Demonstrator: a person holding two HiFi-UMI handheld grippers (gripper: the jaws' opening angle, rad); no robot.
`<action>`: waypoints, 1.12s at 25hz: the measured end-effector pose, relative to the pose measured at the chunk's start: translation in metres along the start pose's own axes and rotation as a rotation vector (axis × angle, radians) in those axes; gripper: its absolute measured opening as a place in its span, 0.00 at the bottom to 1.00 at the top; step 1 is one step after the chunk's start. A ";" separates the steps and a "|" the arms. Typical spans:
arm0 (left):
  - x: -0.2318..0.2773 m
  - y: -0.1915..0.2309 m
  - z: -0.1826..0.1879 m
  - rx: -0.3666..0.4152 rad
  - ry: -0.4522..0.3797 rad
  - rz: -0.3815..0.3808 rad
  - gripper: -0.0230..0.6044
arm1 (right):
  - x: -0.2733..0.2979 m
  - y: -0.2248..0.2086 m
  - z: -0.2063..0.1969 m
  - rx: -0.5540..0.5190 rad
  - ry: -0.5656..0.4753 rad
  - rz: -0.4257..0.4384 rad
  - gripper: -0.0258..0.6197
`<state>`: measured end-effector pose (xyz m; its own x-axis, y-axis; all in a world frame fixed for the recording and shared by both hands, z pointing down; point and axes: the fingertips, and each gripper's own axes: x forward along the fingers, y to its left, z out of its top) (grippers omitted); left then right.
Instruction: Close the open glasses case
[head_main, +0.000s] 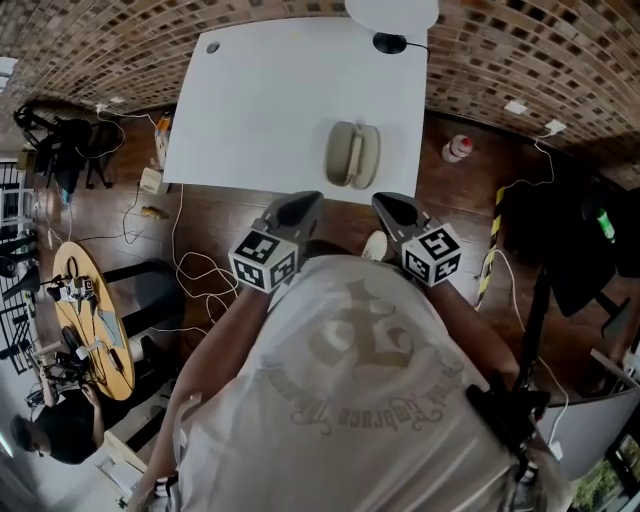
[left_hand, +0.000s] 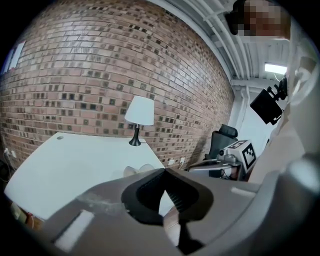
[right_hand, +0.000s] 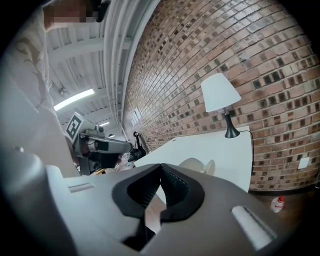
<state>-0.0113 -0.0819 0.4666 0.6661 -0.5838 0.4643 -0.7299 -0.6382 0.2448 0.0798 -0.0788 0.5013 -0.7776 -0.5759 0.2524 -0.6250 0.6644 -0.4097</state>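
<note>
Open case (head_main: 352, 154): it lies on the white table (head_main: 250, 90), close to the near edge and right of centre, its two pale halves spread side by side, left and right. Nothing touches it.

Left gripper (head_main: 300, 202) and right gripper (head_main: 388, 202): you hold both near your chest, short of the table edge, one to each side of the case and pointing toward it. In the left gripper view, the left gripper (left_hand: 165, 172) has its pads met at the tips with nothing between them; the case (left_hand: 137, 171) shows just beyond. The right gripper (right_hand: 160, 166) is likewise closed and empty, with the case (right_hand: 200, 165) ahead of it.

Surroundings: a lamp (head_main: 392, 12) stands at the far edge, well apart. A bottle (head_main: 457, 148) lies on the floor to the right.

Hazards, as judged:
- The table looks smooth, so a push on one half alone may skid the whole case instead of folding it.
- A push toward you could send it over the near edge.
- If the lid is sprung, a light tap may let it fall open again.
- Bracing one half while folding the other would limit all three.
</note>
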 end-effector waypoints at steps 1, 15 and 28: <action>0.002 0.002 0.001 0.003 0.002 0.003 0.05 | 0.001 -0.001 0.000 0.003 0.000 0.002 0.05; 0.031 0.033 0.005 0.048 0.040 -0.155 0.05 | 0.026 -0.023 0.011 0.013 -0.010 -0.141 0.05; 0.064 0.049 0.007 0.053 0.073 -0.302 0.05 | 0.028 -0.037 0.011 0.057 -0.007 -0.276 0.05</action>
<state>-0.0028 -0.1539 0.5024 0.8373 -0.3279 0.4376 -0.4907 -0.8037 0.3367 0.0817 -0.1244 0.5141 -0.5781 -0.7344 0.3556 -0.8080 0.4542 -0.3754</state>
